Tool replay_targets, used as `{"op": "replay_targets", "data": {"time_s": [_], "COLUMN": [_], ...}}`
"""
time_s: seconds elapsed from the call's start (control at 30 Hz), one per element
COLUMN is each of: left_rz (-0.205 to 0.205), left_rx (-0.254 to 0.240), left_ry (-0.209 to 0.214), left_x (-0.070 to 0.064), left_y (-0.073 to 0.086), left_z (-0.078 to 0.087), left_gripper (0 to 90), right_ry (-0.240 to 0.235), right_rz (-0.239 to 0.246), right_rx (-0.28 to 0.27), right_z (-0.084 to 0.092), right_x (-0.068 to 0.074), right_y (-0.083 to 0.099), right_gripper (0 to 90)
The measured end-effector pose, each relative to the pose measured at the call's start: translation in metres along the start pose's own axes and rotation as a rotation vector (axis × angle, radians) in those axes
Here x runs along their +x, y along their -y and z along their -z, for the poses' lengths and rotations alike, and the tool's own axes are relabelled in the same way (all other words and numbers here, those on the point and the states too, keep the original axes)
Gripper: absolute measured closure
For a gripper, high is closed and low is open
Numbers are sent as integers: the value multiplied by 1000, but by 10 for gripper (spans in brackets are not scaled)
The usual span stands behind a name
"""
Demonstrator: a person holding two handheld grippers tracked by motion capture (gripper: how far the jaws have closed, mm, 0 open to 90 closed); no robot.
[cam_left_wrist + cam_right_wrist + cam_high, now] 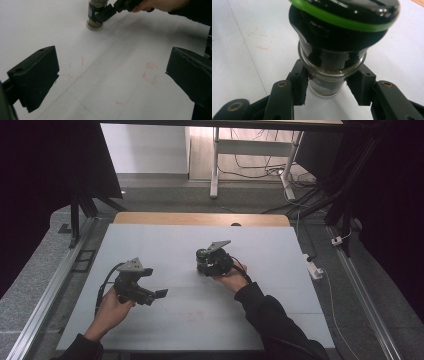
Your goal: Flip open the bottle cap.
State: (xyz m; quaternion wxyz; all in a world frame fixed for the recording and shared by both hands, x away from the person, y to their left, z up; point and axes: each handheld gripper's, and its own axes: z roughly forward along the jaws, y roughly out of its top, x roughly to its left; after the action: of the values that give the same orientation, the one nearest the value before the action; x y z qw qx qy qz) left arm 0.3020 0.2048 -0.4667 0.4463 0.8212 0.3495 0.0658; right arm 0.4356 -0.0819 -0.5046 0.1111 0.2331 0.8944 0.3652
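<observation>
Two black two-jaw grippers are held over the pale white table top (165, 320), one in each hand. The right gripper (209, 262) is seen near the middle of the table, gripped by the right hand (231, 279) with a dark sleeve (272, 320) running back to the bottom edge. Its jaws are closed in on a small glass jar with a black cap and a green ring (332, 50), one pad on each side of the glass below the cap, so the jar looks clamped. In the left gripper view the jar (96, 15) is shown upright with its base on the table, and brownish granular stuff is seen inside, right up under the cap. What the stuff is can't be told.

The left gripper (155, 295) is held lower and to the left, well apart from the jar, by the left hand (112, 307), with its jaws pointed toward the right. The jaws are spread wide with nothing between them, just bare table below. Faint red square outlines (76, 66) are drawn on the table surface under that gripper. A cable (102, 290) is trailed from it back along the wrist.
</observation>
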Motion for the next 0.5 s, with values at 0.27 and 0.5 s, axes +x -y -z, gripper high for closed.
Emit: {"op": "replay_targets", "data": {"time_s": [0.27,0.5], "left_rz": [-48,-62], "left_rx": [19,37], "left_ry": [10,14], "left_x": [1,0], "left_y": [-26,-44], "left_z": [-25,-45], "left_gripper": [0,0], "right_ry": [0,0], "right_rz": [3,3], "right_rx": [0,-2], "right_z": [0,0], "right_x": [0,0], "right_y": [0,0], "right_gripper": [526,525]}}
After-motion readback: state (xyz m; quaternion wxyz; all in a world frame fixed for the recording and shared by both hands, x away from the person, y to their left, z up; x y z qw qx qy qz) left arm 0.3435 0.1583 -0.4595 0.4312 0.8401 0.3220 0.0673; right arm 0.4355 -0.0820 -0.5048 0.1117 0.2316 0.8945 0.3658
